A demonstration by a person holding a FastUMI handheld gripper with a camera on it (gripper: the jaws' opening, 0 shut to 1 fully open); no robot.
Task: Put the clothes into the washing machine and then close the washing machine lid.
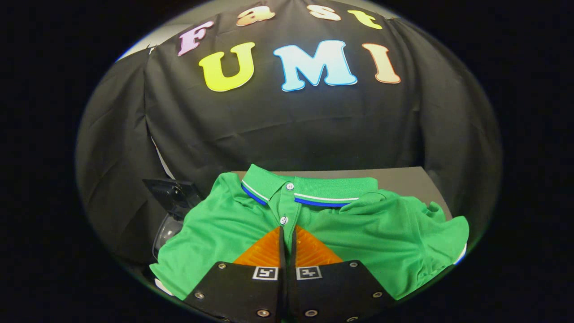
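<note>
The green polo shirt lay spread over a grey table, collar toward the far side, with the gripper pressed to the placket just below the lower button. Its fingers were drawn almost together, and a dark fold seemed pinched between them, so it looked clamped on the shirt's front. To the left, partly under the sleeve, stood a dark, glassy object, possibly the washing machine with its lid up, though that could not be told. Judging by this, the loading and the lid closing both remained to be done.
</note>
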